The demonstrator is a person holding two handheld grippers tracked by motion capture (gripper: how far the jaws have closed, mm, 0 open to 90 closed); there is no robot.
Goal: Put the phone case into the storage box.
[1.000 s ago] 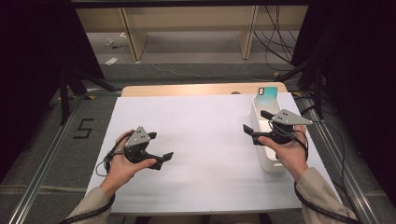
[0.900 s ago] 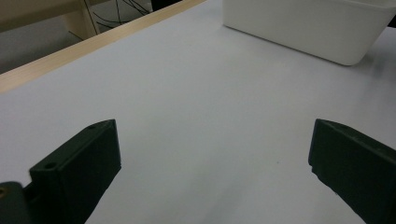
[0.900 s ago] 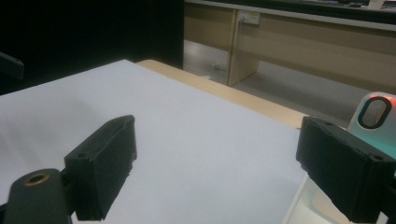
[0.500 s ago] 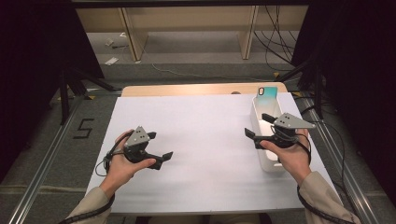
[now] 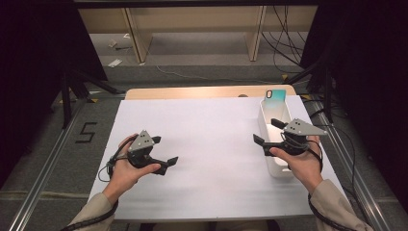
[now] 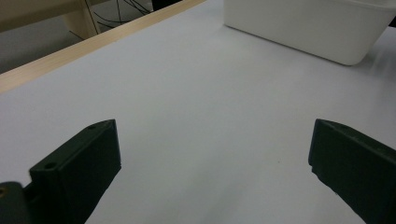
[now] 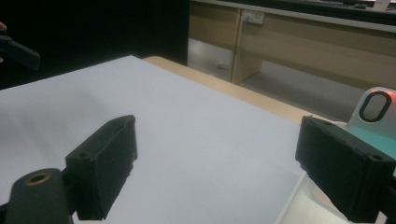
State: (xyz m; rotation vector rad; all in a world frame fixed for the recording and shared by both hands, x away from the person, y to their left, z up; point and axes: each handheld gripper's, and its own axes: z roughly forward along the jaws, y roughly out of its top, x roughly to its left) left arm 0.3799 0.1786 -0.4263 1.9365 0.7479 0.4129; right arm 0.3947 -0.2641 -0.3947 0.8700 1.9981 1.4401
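My left gripper [image 5: 164, 150] hovers over the near left part of the white sheet [image 5: 211, 130], open and holding nothing. In the left gripper view its jaws stand wide apart around bare sheet [image 6: 215, 116], with the left gripper [image 6: 215, 154] facing a white bin [image 6: 308, 28]. At the right, my right gripper [image 5: 265, 131] is open over the left wall of that long white bin [image 5: 281, 169]. A teal phone case [image 5: 275, 95] stands at the bin's far end. The right gripper [image 7: 219, 154] is empty, with the phone case [image 7: 376, 116] just beyond its right jaw.
The white sheet covers a wooden table whose far edge [image 5: 192, 92] shows bare. Beyond it are wooden shelf legs and cables on a grey floor. Metal rails run along both sides of the table. The left gripper's jaw [image 7: 16, 51] shows far off.
The right hand and its gripper have drifted slightly toward the near edge beside the bin. The left gripper has barely moved. Both stay open.
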